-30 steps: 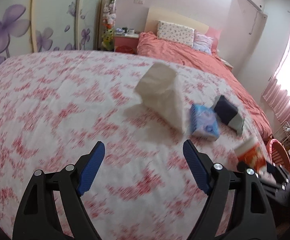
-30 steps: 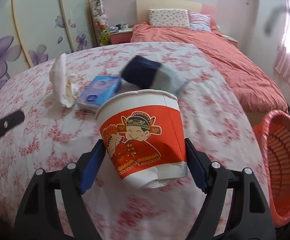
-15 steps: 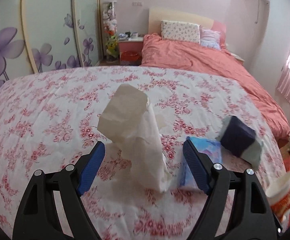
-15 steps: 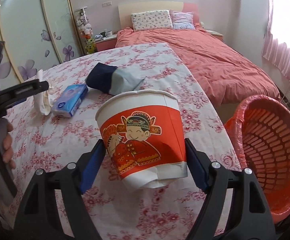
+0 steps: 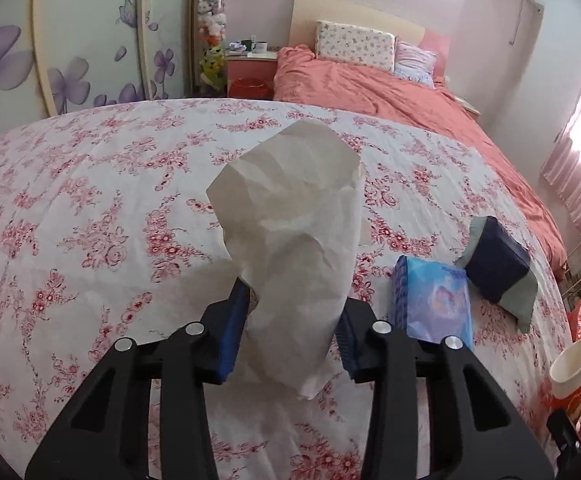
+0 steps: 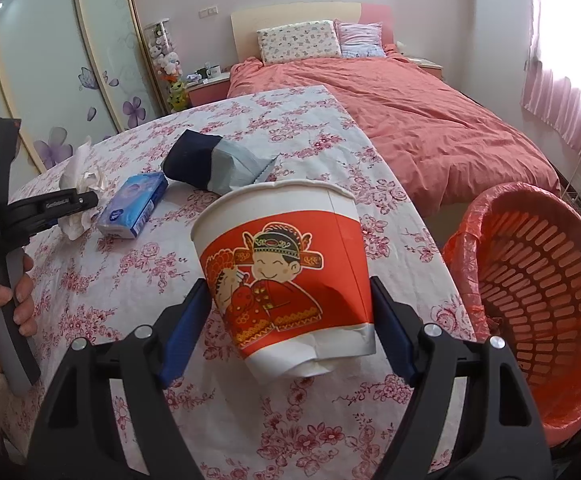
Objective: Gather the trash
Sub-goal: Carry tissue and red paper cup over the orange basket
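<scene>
My left gripper [image 5: 290, 332] is shut on a crumpled white tissue [image 5: 294, 232] that stands up between its blue pads on the floral table [image 5: 90, 220]; it also shows in the right wrist view [image 6: 78, 200]. My right gripper [image 6: 290, 324] is shut on a red and white paper cup [image 6: 286, 276], held above the table's edge, left of the orange trash basket [image 6: 542, 292]. The cup also shows at the lower right of the left wrist view [image 5: 572, 364].
A blue tissue pack [image 5: 434, 304] and a dark blue and grey packet [image 5: 498, 268] lie on the table right of the tissue. A bed with a coral cover [image 6: 410, 120] stands behind. Wardrobe doors [image 5: 70, 40] are at the left.
My left gripper has moved up to the tissue and closed on it. My right gripper has carried the cup to the right, nearer the basket.
</scene>
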